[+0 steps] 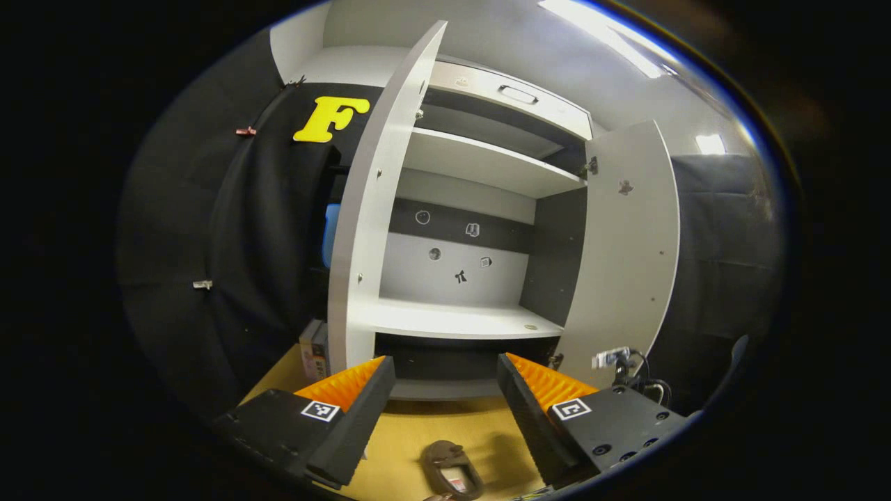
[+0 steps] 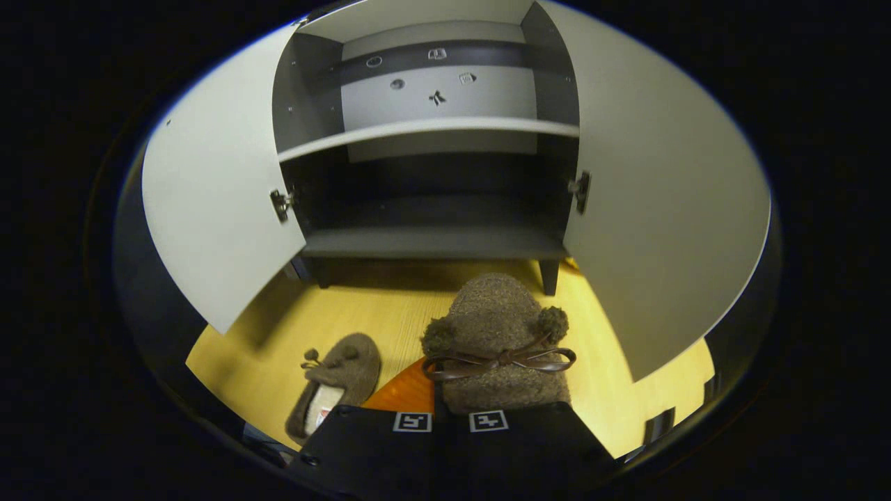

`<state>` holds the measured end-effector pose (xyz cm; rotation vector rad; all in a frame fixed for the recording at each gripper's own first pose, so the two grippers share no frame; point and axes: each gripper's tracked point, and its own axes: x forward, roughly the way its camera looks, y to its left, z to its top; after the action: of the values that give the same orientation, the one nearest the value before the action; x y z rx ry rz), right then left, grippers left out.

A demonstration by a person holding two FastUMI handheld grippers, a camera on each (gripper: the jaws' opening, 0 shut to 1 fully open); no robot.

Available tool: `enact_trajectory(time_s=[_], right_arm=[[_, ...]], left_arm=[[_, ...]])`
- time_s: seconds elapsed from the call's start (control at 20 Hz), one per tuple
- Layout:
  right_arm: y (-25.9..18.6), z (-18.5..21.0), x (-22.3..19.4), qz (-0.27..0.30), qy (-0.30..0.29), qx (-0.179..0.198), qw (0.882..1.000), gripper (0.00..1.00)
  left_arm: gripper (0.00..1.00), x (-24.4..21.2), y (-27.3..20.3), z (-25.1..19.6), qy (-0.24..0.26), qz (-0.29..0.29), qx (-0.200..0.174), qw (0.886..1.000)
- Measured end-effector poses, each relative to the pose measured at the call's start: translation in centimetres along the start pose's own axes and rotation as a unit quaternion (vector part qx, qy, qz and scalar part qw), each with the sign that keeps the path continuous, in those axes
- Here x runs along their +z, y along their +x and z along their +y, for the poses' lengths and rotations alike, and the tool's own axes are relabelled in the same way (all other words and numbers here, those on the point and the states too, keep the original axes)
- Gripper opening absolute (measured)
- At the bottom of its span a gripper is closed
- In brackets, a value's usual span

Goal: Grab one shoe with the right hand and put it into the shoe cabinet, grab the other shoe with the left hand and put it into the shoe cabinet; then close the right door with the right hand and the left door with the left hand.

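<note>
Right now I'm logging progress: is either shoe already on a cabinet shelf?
No: one slipper is held in the right claw above the floor, and the other slipper lies on the floor before the cabinet.

The shoe (image 2: pixel 498 341) at lower centre of the right gripper view looks like rough, nubbly brown wool with a glossy leather-like bow (image 2: pixel 500 360). The other shoe (image 2: pixel 336 379), lower left, is the same fuzzy cloth. The floor (image 2: pixel 390 306) looks like smooth pale wood. The cabinet doors (image 2: pixel 668 209) are matt white board, with metal hinges (image 2: pixel 280 203). The left gripper's (image 1: pixel 445 390) pads (image 1: pixel 348 383) are ribbed orange, rubbery-looking, on matt black plastic.
</note>
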<state>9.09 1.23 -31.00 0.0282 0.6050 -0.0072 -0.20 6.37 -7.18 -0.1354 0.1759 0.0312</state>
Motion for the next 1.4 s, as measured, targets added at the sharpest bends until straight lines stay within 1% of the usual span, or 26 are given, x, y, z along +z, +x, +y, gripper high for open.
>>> enact_trajectory(time_s=[0.15, 0.2, 0.25, 0.35, 0.5, 0.6, 0.7, 0.85, 0.95, 1.05, 1.1, 1.2, 1.3, 1.4], right_arm=[[-1.4, -0.3, 8.4, -0.053, -0.033, -0.006, 0.998, 0.05], [-1.4, -0.2, 11.0, -0.070, -0.039, -0.008, 0.997, 0.05], [-1.6, -0.2, 13.6, -0.084, -0.045, -0.011, 0.995, 0.05], [-1.6, -0.3, 18.3, -0.114, -0.058, -0.019, 0.992, 0.05], [0.1, 0.5, 24.4, -0.138, -0.062, -0.014, 0.988, 0.05], [2.0, 0.9, 27.5, -0.147, -0.060, -0.008, 0.987, 0.05], [4.6, 1.3, 30.5, -0.154, -0.051, 0.002, 0.987, 0.05], [9.6, 1.4, 33.8, -0.142, -0.049, 0.007, 0.989, 0.04], [13.2, 1.3, 35.8, -0.137, -0.058, 0.005, 0.989, 0.05], [16.6, 1.6, 36.6, -0.120, -0.052, 0.010, 0.991, 0.04], [18.5, 1.4, 36.9, -0.112, -0.050, 0.009, 0.992, 0.05], [22.3, 0.7, 36.7, -0.089, -0.052, -0.005, 0.995, 0.05], [25.7, -0.1, 35.8, -0.062, -0.049, -0.016, 0.997, 0.05], [27.8, -0.5, 34.4, -0.032, -0.037, -0.018, 0.999, 0.05]], left_arm=[[0.95, -0.8, -0.8, -0.6, -0.034, 0.015, -0.030, 0.999], [0.95, -1.0, -1.0, -0.6, -0.043, 0.016, -0.035, 0.998], [0.93, -1.1, -1.2, -0.5, -0.052, 0.017, -0.039, 0.998], [0.93, -1.0, -1.7, -0.7, -0.059, 0.016, -0.045, 0.997], [0.93, -1.2, -2.3, -0.2, -0.041, 0.016, -0.036, 0.998], [0.93, -0.8, -2.7, 0.1, -0.031, 0.016, -0.029, 0.999], [0.93, -0.4, -3.1, 0.2, -0.033, 0.015, -0.023, 0.999], [0.93, -0.2, -3.2, -0.1, -0.037, 0.015, -0.008, 0.999], [0.93, -0.1, -3.1, 0.2, -0.035, 0.014, 0.014, 0.999], [0.93, -0.1, -2.9, 0.6, -0.035, 0.015, 0.038, 0.999], [0.93, 0.0, -2.8, 0.8, -0.036, 0.014, 0.049, 0.998], [0.93, 0.3, -2.7, 1.3, -0.039, 0.011, 0.071, 0.997], [0.93, 0.7, -2.6, 2.0, -0.039, 0.009, 0.092, 0.995], [0.93, 0.8, -2.4, 2.9, -0.037, 0.006, 0.110, 0.993]])
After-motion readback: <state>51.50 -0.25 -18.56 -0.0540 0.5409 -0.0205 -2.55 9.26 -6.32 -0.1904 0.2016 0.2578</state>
